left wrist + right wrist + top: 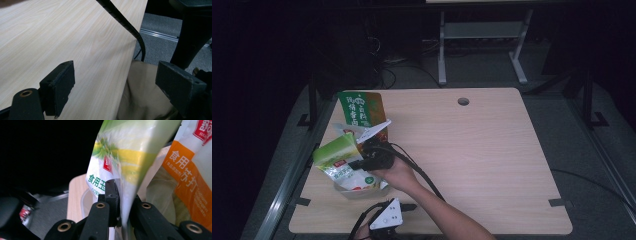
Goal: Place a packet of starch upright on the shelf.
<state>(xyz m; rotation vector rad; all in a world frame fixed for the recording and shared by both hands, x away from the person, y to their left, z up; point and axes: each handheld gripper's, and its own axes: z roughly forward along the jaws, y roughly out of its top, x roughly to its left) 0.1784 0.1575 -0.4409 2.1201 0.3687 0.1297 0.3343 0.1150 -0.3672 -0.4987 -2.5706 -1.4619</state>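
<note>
A green and white pouch (336,152) (117,157) hangs over a clear plastic tub (353,192) (84,200) at the table's left. My right gripper (359,161) (123,202) is shut on the pouch's lower edge, which runs between its two black jaws. Beside it in the tub is a white pouch with an orange band (185,177). A tall green bag (361,107) stands behind the tub. My left gripper (404,207) (115,80) rests at the table's front edge with its jaws wide apart and nothing between them.
The wooden table (472,150) stretches bare to the right, with a cable hole (463,101) near its back edge. A black cable (125,22) trails from the right gripper over the front edge. A metal stand (482,35) and the grey floor lie beyond.
</note>
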